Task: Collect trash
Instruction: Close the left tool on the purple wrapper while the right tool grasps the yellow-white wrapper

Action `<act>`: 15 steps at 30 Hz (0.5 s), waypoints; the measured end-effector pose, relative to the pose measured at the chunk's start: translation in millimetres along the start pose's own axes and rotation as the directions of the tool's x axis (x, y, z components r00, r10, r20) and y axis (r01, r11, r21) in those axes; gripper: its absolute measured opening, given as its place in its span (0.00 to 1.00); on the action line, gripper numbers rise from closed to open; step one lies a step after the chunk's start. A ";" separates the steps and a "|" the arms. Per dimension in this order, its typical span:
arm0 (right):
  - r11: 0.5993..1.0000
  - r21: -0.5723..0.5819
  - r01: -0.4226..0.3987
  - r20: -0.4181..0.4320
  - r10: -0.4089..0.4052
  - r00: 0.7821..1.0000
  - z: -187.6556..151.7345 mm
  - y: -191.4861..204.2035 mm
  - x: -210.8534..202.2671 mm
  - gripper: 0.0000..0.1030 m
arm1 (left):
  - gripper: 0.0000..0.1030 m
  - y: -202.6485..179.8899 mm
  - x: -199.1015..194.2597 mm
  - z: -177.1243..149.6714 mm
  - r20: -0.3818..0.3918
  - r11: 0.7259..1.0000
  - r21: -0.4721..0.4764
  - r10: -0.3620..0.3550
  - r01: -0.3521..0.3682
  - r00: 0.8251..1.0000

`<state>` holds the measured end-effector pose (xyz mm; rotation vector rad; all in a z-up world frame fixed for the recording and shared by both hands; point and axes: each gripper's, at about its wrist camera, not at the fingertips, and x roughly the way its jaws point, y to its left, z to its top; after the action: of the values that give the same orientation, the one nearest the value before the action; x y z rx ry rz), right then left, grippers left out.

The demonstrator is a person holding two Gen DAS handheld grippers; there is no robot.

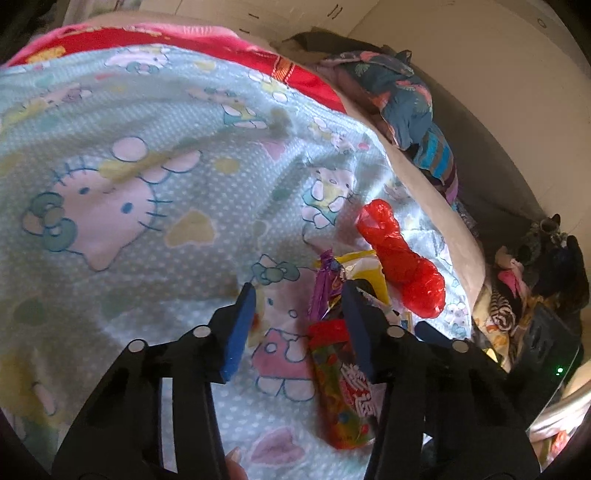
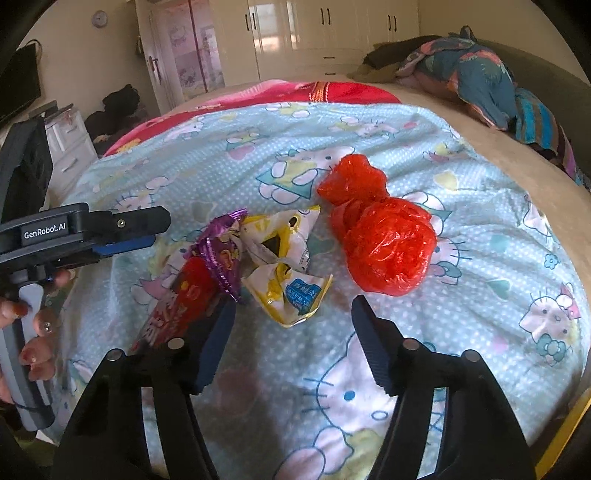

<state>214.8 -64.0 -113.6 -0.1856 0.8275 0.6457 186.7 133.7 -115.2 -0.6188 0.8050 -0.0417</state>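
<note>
Trash lies on a Hello Kitty blanket (image 2: 480, 258): a crumpled red plastic bag (image 2: 380, 240) (image 1: 402, 258), a yellow-white wrapper (image 2: 284, 273) (image 1: 364, 269), and a red and purple snack wrapper (image 2: 195, 291) (image 1: 340, 380). My left gripper (image 1: 299, 299) is open, low over the blanket, its right finger over the snack wrapper. It also shows in the right wrist view (image 2: 147, 229), left of the trash. My right gripper (image 2: 293, 310) is open, just in front of the yellow-white wrapper.
The blanket (image 1: 147, 184) covers a bed with a red cover (image 2: 258, 99) behind it. Piled clothes (image 2: 476, 74) lie at the far right edge. White wardrobes (image 2: 314, 29) and a drawer unit (image 2: 70, 147) stand beyond the bed.
</note>
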 end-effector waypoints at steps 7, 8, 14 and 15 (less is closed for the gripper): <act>1.000 0.010 -0.029 -0.010 0.029 1.000 4.7 -1.4 9.5 0.47 | 0.35 1.9 29.1 3.7 -0.072 0.997 -0.048 -0.056 0.052 0.996; 0.999 0.010 -0.032 -0.011 0.032 0.999 5.1 -1.0 10.5 0.47 | 0.33 2.3 32.9 3.8 -0.079 0.997 -0.057 -0.061 0.056 0.995; 0.999 0.007 -0.050 -0.012 0.050 0.999 4.6 1.3 13.9 0.37 | 0.15 0.1 39.0 2.0 -0.090 0.992 -0.083 -0.105 0.097 0.990; 0.999 0.009 -0.050 -0.010 0.050 0.999 4.4 1.1 13.5 0.36 | 0.14 -1.4 39.1 1.5 -0.090 0.992 -0.077 -0.103 0.096 0.991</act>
<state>223.6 -55.1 -120.4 -0.1607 0.8468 0.6883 215.4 123.1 -139.6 -0.7297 0.8688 -0.1343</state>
